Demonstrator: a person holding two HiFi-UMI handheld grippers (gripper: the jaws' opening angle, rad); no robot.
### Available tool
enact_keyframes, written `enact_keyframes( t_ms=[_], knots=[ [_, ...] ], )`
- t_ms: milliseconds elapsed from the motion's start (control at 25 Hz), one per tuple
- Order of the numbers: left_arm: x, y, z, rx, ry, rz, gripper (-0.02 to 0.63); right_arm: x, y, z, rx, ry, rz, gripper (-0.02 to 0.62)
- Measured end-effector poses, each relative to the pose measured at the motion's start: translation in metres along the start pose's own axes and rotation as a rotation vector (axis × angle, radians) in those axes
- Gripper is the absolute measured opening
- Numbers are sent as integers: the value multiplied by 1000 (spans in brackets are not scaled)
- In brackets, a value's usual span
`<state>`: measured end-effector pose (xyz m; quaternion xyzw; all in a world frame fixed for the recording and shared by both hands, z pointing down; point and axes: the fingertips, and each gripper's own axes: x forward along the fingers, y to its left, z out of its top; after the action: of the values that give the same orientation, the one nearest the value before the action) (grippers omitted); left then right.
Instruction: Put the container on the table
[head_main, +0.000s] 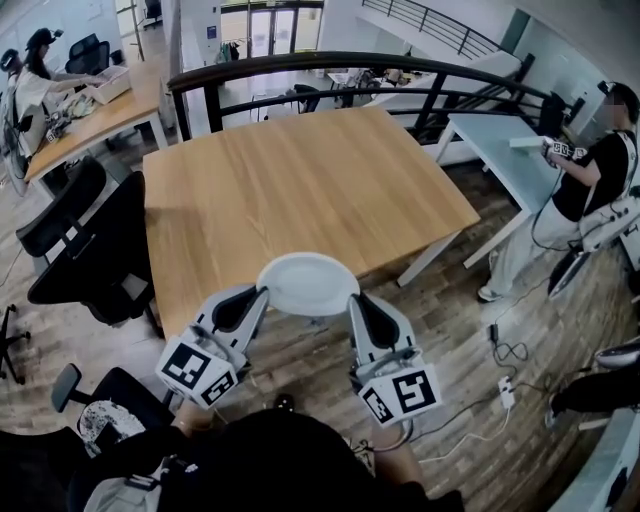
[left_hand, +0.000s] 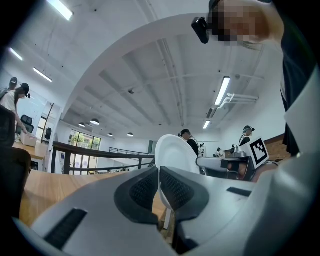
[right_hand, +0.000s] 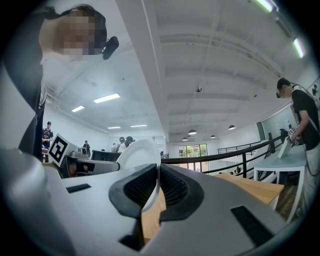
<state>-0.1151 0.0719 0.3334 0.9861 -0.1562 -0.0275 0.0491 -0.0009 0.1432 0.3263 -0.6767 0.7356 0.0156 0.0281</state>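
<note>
A white round container, shallow like a plate, hangs level at the near edge of the wooden table, held between both grippers. My left gripper is shut on its left rim, and my right gripper is shut on its right rim. In the left gripper view the container stands edge-on, its rim pinched between the black pads. In the right gripper view the container shows the same way, clamped between the pads.
Black office chairs stand left of the table. A black railing curves behind it. A person stands by a light blue desk at the right. Cables and a power strip lie on the floor at the lower right.
</note>
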Motion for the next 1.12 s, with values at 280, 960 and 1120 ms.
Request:
enact_keyframes(
  t_ms=[280,960,1120],
  knots=[
    [5,8,-4,-7,4,-20,21,6,-1,-4,-4,9,-22,29],
    [60,25,-6,-4,1,-7,21,37,-53,-6,-11,7,-7,29],
    [82,33,-5,4,-3,10,20,51,-73,-6,-6,-6,5,29]
  ],
)
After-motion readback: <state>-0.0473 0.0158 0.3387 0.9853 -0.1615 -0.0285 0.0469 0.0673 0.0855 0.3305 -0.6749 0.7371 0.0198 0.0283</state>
